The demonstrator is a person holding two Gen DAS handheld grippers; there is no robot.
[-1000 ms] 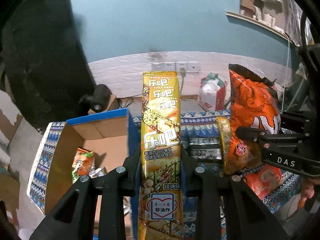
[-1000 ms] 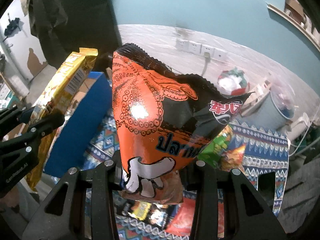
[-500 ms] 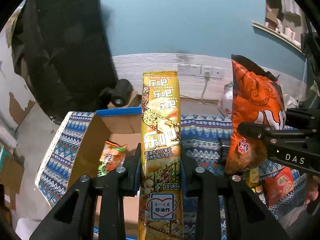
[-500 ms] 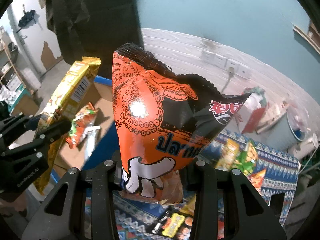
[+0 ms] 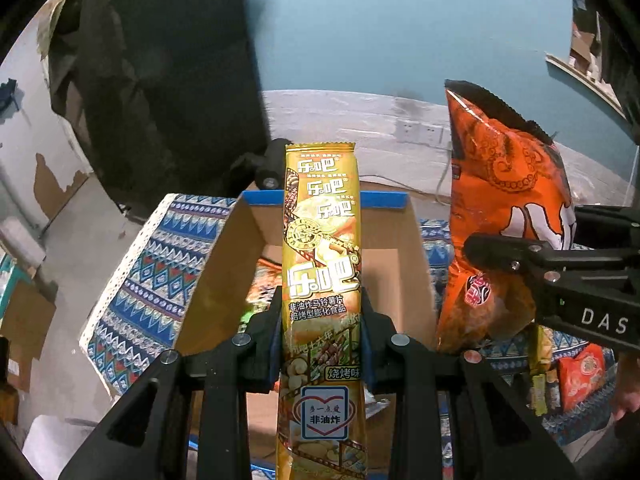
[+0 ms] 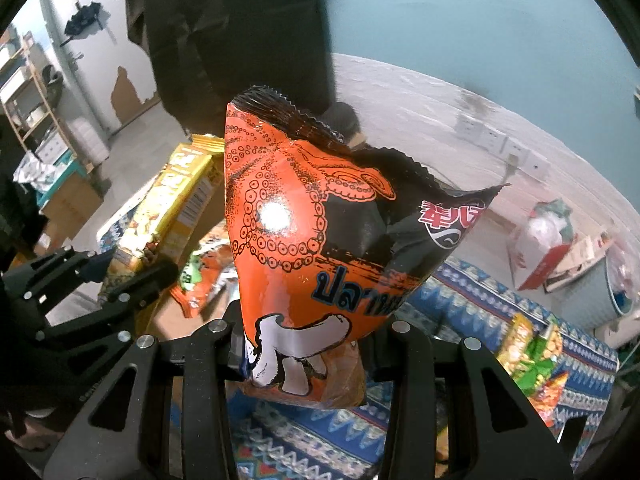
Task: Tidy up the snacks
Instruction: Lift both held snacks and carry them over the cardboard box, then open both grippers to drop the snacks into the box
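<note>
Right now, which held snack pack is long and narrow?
The yellow pack in the left gripper. The orange bag in the right gripper is wide and puffy.

A patterned blue cloth (image 5: 160,276) covers the table. Behind it hangs a dark coat (image 5: 160,80) against a teal wall (image 5: 400,20), with white wall sockets (image 5: 420,132) lower down. A pale blue bucket (image 6: 616,284) stands near a wooden shelf (image 6: 24,92).

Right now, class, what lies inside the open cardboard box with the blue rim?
Inside the cardboard box: an orange-and-green snack packet on its floor. The held yellow snack pack covers the rest.
</note>
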